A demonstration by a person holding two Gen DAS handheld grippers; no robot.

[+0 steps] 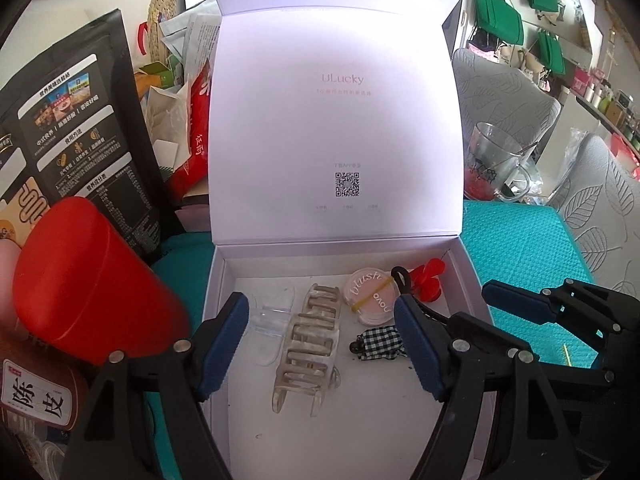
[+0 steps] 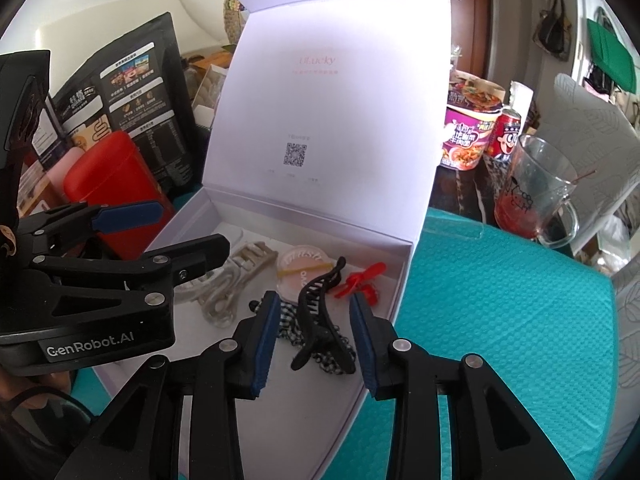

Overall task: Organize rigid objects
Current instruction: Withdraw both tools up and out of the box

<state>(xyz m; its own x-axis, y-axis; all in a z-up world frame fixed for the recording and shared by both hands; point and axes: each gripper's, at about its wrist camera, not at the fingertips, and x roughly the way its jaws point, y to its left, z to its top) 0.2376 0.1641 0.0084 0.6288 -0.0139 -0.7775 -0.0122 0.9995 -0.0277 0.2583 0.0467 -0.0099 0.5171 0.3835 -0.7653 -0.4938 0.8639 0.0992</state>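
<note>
A white box [image 1: 214, 300] stands with its lid [image 1: 336, 120] upright. It holds a clear claw clip [image 1: 272, 320], a beige claw clip [image 1: 312, 340], a blush compact [image 1: 370, 296] with a yellow band, a gingham bow [image 1: 378, 342] and a red flower piece [image 1: 430, 276]. My left gripper [image 1: 320, 344] hangs open over the beige clip, its pads apart from it. A black claw clip [image 2: 316, 312] lies on the gingham bow [image 2: 288, 324]. My right gripper [image 2: 318, 344] stands open around it, with its pads off the clip.
A red container [image 1: 92, 288] and a black pouch [image 1: 80, 120] crowd the box's left side. A glass mug [image 2: 536, 200], a noodle cup [image 2: 468, 132] and a red can [image 2: 508, 136] stand behind the teal mat [image 2: 500, 300] on the right.
</note>
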